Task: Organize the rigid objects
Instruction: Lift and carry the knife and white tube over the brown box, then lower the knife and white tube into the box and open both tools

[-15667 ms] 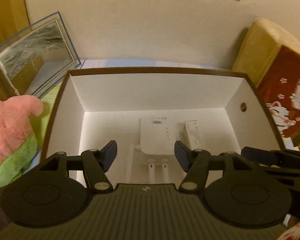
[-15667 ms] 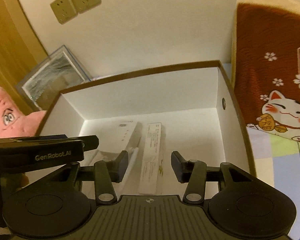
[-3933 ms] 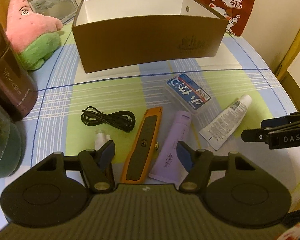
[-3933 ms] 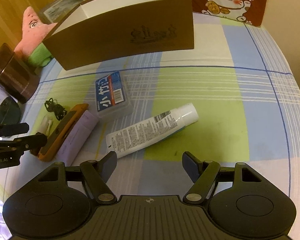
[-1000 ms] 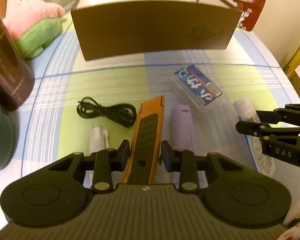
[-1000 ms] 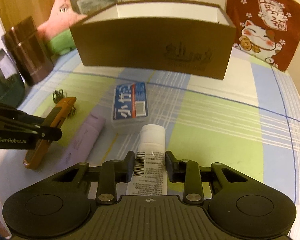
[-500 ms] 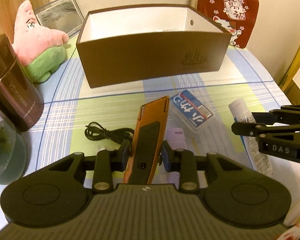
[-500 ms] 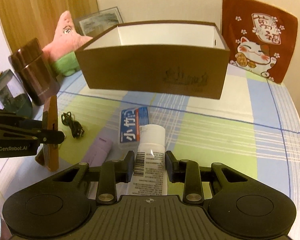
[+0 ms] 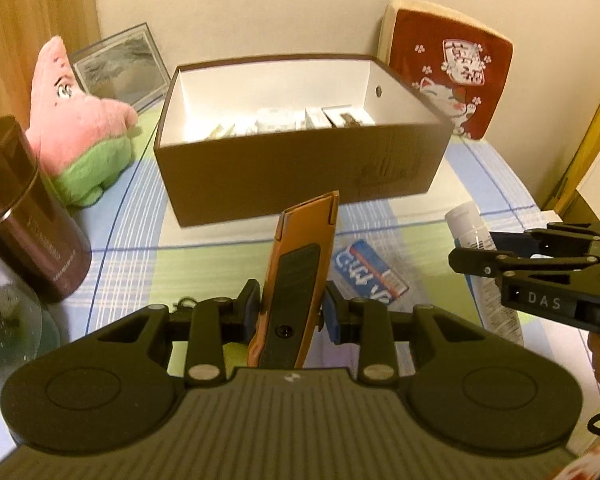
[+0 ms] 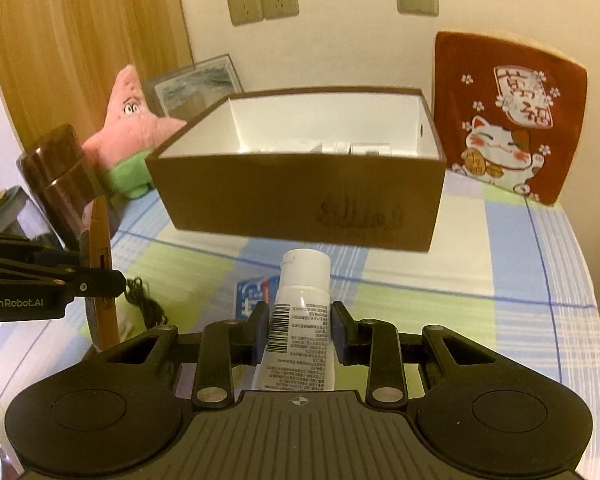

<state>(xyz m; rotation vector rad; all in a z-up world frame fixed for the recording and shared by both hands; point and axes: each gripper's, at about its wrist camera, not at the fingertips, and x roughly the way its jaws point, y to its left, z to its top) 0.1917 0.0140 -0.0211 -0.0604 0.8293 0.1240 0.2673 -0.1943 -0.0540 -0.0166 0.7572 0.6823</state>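
1. Utility knife (image 9: 296, 276): orange body with a black grip panel, clamped near its rear end between the fingers of the left gripper (image 9: 288, 312). Its long axis runs forward from the fingers, nose raised toward the box, clear of the surface.
2. Tube (image 10: 302, 312): white, printed, cap at the far end. The right gripper (image 10: 300, 336) is closed on its body, both pads pressing its sides; its long axis likewise points away from the fingers, toward the box.
3. Box (image 9: 300, 168): brown outside, white inside, open on top. It stands far of both grippers on the checked surface (image 10: 500, 280), and several pale packages already lie along its far wall.
4. Governing relation: the box opening lies ahead of and above both fingertips, so each held item probably must clear the near wall before release. Neither gripper appears clearly nearer.
5. Remaining on the surface: a blue-labelled clear case (image 9: 370, 274) and a black cable (image 10: 146, 304), between the grippers and the box.
6. Surroundings: pink plush star (image 9: 76, 136) and dark canister (image 9: 28, 216) at left; red cat cushion (image 10: 508, 120) at far right.
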